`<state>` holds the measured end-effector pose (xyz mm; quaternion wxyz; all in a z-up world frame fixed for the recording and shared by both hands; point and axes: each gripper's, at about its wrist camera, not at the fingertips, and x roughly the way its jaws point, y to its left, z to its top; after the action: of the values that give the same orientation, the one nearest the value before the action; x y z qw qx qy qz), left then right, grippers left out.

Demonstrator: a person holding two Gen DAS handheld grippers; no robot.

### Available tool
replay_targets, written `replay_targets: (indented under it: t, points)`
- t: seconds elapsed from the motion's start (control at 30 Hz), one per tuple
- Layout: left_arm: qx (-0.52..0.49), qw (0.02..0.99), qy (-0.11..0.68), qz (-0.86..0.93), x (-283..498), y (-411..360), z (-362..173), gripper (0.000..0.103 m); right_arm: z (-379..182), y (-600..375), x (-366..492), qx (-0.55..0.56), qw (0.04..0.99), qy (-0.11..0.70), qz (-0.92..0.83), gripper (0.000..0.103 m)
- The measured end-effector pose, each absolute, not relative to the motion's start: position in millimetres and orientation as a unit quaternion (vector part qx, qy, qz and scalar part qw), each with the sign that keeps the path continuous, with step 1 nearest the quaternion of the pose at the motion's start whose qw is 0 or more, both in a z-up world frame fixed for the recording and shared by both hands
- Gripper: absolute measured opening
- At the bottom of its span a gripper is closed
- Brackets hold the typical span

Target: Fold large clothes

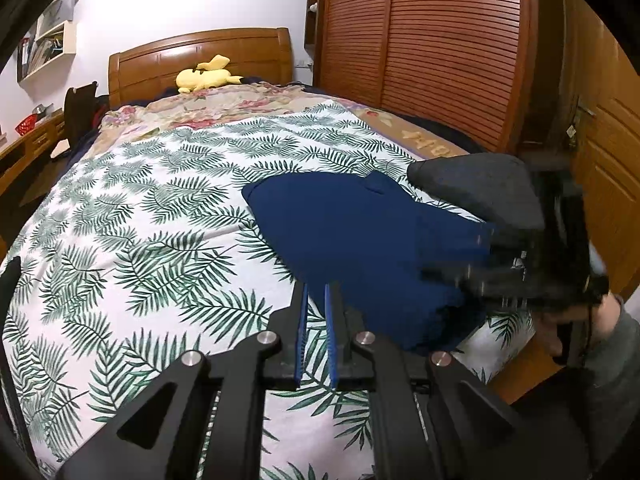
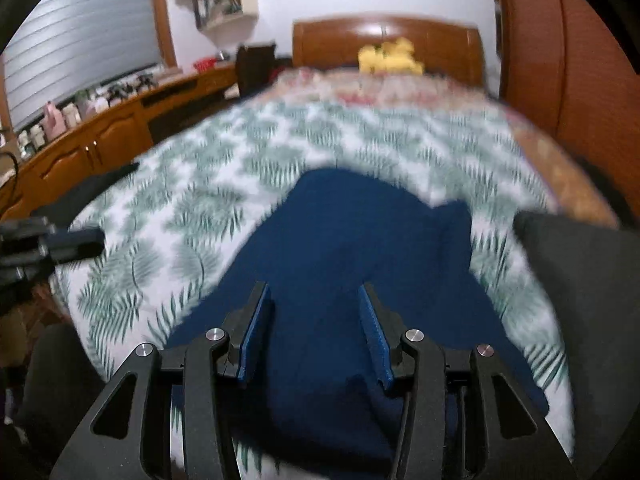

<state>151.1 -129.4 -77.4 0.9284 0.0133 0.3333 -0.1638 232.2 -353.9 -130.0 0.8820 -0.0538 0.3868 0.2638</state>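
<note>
A navy blue garment (image 1: 360, 240) lies folded on the fern-print bedspread (image 1: 152, 232) near the bed's front right corner; it also fills the middle of the right wrist view (image 2: 340, 264). My left gripper (image 1: 318, 292) hovers at the garment's near left edge, its fingers nearly together with a narrow empty gap. My right gripper (image 2: 316, 300) is open above the garment, nothing between its pads; its body shows blurred at the right of the left wrist view (image 1: 532, 264). A dark grey garment (image 1: 480, 188) lies beside the blue one, also in the right wrist view (image 2: 576, 264).
A yellow plush toy (image 1: 208, 76) lies by the wooden headboard (image 1: 200, 52). A louvred wooden wardrobe (image 1: 432, 40) and door stand right of the bed. A low wooden cabinet (image 2: 100, 140) with bottles runs along the left. The bed's front edge is close below me.
</note>
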Motion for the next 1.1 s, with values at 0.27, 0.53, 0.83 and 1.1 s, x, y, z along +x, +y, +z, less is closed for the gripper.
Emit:
replay_targets:
  t: [0.27, 0.53, 0.83, 1.1]
  points:
    - [-0.004, 0.926, 0.335, -0.175, 165, -138, -83, 0.009, -152, -364, 223, -0.038, 0.867, 0.410, 0.280, 0.046]
    - [0.017, 0.924, 0.337, -0.181, 180, -157, -88, 0.012, -118, -398, 198, -0.050, 0.902, 0.352, 0.244, 0.045]
    - [0.027, 0.923, 0.334, -0.189, 205, -173, -94, 0.016, -133, -454, 213, 0.006, 0.907, 0.375, 0.191, 0.045]
    - [0.029, 0.915, 0.359, -0.184, 250, -175, -113, 0.017, -164, -455, 230, 0.017, 0.888, 0.424, 0.177, 0.066]
